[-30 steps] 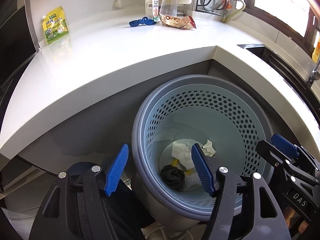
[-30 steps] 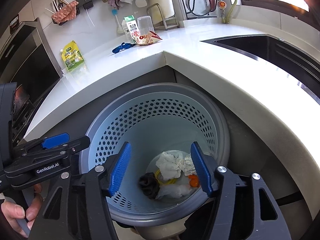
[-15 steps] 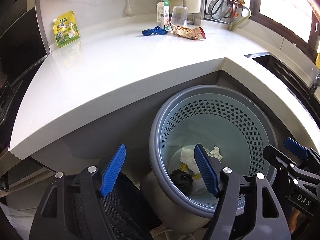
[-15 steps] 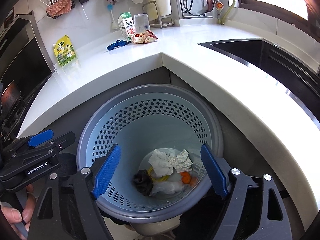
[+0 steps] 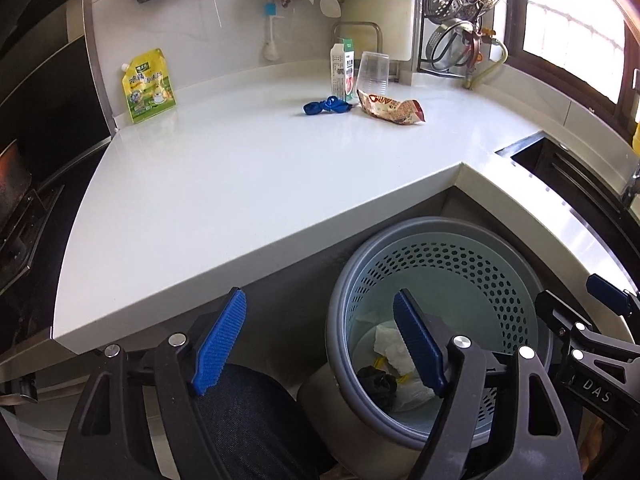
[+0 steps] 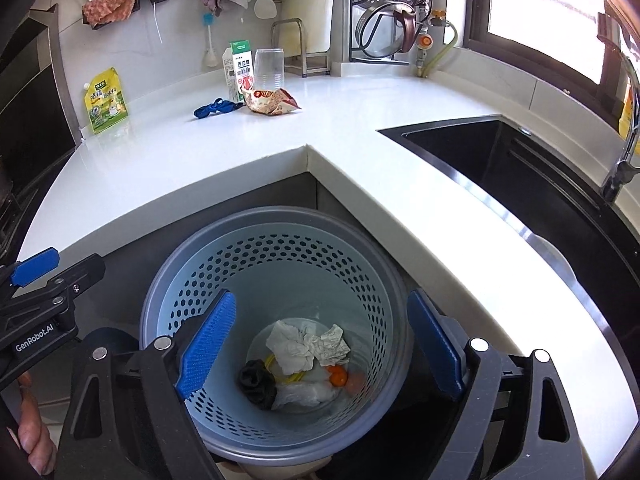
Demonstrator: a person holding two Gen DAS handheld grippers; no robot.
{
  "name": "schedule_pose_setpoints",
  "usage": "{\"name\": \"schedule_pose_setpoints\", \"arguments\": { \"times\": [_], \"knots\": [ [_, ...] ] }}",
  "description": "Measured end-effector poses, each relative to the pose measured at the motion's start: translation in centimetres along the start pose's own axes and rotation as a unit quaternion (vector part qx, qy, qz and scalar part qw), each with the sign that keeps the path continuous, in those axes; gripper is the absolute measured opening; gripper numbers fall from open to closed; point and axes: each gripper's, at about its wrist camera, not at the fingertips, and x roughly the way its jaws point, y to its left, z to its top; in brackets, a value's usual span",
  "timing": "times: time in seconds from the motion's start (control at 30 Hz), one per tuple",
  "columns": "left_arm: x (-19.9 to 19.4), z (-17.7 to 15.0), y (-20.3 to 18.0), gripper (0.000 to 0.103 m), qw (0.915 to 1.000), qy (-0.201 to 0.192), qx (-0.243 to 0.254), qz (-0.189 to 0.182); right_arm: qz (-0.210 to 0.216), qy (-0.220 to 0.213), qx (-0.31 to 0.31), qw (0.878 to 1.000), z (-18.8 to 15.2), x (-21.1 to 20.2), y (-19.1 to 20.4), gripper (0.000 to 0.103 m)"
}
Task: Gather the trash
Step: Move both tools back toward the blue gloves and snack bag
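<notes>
Left hand-held gripper wide apart, empty; right hand-held gripper ditto, over bin w/ trash; wrapper on bench.

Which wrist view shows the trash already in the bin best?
The right wrist view: it looks nearly straight down into the bin, showing the crumpled paper, the dark wad and an orange piece. In the left wrist view, the bin's near wall and the left gripper hide part of the pile.
</notes>
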Motion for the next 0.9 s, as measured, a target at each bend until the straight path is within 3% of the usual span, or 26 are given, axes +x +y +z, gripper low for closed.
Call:
{"name": "schedule_pose_setpoints", "arguments": {
  "times": [0.23, 0.37, 0.5, 0.9],
  "knots": [
    [0.9, 4.1, 0.8, 0.078, 0.9998, -0.022, -0.002, -0.001, 0.004, -0.033, -0.002, 0.999, 4.2, 0.5, -0.6, 0.084],
    [1.7, 7.0, 1.5, 0.091, 0.999, -0.045, -0.003, 0.007, 0.011, -0.037, -0.016, 0.999, 7.1, 2.0, -0.6, 0.084],
    [3.1, 10.1, 2.0, 0.092, 0.9982, -0.059, -0.003, 0.011, 0.025, -0.036, -0.028, 0.999, 10.2, 4.0, -0.5, 0.084],
    [11.2, 17.4, 2.9, 0.093, 0.9995, -0.029, -0.004, 0.008, 0.072, -0.011, -0.084, 0.994, 19.0, 12.1, 2.6, 0.084]
  ]
}}
